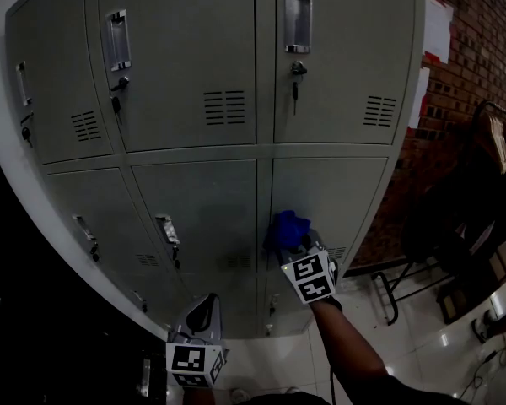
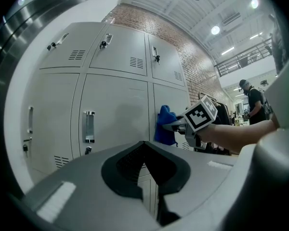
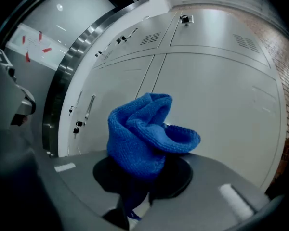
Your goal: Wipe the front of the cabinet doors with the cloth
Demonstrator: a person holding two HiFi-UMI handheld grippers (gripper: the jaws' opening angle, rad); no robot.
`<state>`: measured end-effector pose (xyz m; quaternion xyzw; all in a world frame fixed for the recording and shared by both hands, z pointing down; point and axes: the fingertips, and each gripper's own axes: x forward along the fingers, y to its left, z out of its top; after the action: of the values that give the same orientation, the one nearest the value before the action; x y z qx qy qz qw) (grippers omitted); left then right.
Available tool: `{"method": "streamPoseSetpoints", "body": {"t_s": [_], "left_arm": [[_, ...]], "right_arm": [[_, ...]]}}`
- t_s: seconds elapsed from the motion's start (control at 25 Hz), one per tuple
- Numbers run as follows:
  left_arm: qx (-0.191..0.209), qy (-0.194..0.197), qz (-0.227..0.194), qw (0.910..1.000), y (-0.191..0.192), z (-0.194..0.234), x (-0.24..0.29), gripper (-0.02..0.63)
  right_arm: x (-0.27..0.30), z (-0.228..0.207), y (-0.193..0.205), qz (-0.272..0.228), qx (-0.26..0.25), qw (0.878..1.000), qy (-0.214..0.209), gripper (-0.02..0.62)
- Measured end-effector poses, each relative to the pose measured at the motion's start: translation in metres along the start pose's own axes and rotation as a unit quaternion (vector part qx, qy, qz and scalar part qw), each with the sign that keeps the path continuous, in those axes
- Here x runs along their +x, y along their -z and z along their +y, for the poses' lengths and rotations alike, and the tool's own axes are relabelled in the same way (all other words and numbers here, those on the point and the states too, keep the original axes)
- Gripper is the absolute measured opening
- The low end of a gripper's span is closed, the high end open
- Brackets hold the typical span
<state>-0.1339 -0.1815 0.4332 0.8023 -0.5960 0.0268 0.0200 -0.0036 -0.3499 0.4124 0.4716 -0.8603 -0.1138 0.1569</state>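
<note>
Clamping blue cloth in R gripper at locker door; L gripper idling closed, empty; bunched cloth risking slipping out mid-rub

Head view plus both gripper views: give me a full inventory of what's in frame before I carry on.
cabinet doors: at least six, grey, straight ahead
door handles: several, silver, on the doors
cloth: one, blue, held up at the middle-row right door
brick wall: one, reddish, right of the cabinet
furniture: count unclear, dark frames, floor at lower right
person: one, dark top, far background
left gripper: one, grey, held low, jaws together, empty
right gripper: one, grey, raised, clamped on the cloth
</note>
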Motion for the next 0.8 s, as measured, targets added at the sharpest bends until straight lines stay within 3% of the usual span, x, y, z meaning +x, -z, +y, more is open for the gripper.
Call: {"method": "streamPoseSetpoints", "body": {"t_s": [0.8], "left_arm": [[-0.001, 0.017, 0.006, 0.9998, 0.004, -0.012, 0.008, 0.011]], "right_arm": [[-0.076, -0.153, 0.086, 0.078, 0.011, 0.985, 0.152, 0.080]]}}
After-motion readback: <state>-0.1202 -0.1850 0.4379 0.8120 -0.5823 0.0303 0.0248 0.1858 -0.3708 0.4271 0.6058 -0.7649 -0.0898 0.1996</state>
